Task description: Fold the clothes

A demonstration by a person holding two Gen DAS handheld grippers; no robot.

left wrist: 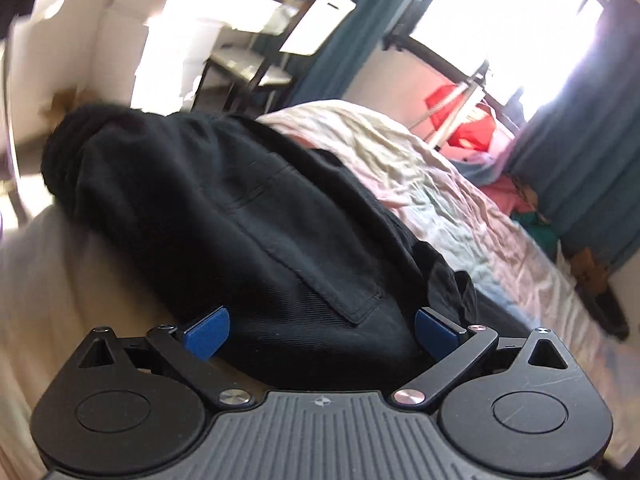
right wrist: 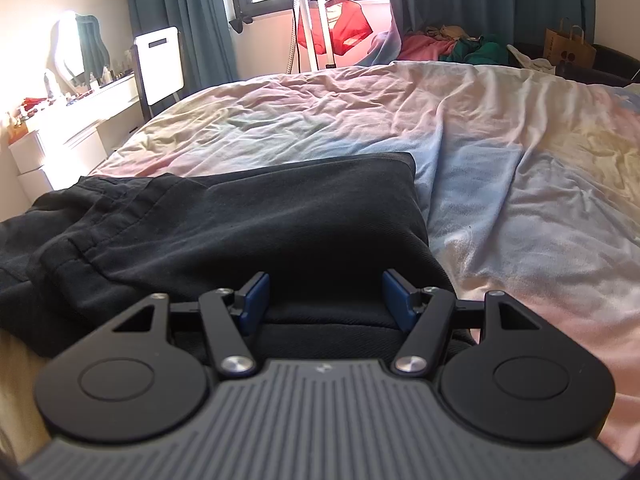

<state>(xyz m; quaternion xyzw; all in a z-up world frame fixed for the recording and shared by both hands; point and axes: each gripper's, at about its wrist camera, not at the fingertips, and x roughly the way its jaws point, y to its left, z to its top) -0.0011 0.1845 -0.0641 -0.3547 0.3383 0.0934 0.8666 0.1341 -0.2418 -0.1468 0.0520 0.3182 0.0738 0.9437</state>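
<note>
A black garment (left wrist: 240, 220) lies folded on the pastel bed sheet (left wrist: 440, 200), with a stitched pocket edge showing. My left gripper (left wrist: 322, 330) stands wide open at the garment's near edge, and the cloth runs between its blue pads (left wrist: 208, 332) without being pinched. In the right wrist view the same black garment (right wrist: 280, 220) lies flat with its straight right edge on the sheet (right wrist: 500, 140). My right gripper (right wrist: 325, 304) is open, low over the near folded edge. Dark fabric fills the gap between its blue pads (right wrist: 254, 304), which do not press on it.
A white-backed chair (right wrist: 160, 64) and a white dresser (right wrist: 80, 120) with small items stand left of the bed. Beyond the bed are a stand with a red bag (right wrist: 348, 24), a heap of clothes (right wrist: 460, 46), a paper bag (right wrist: 568, 46) and teal curtains (right wrist: 192, 20).
</note>
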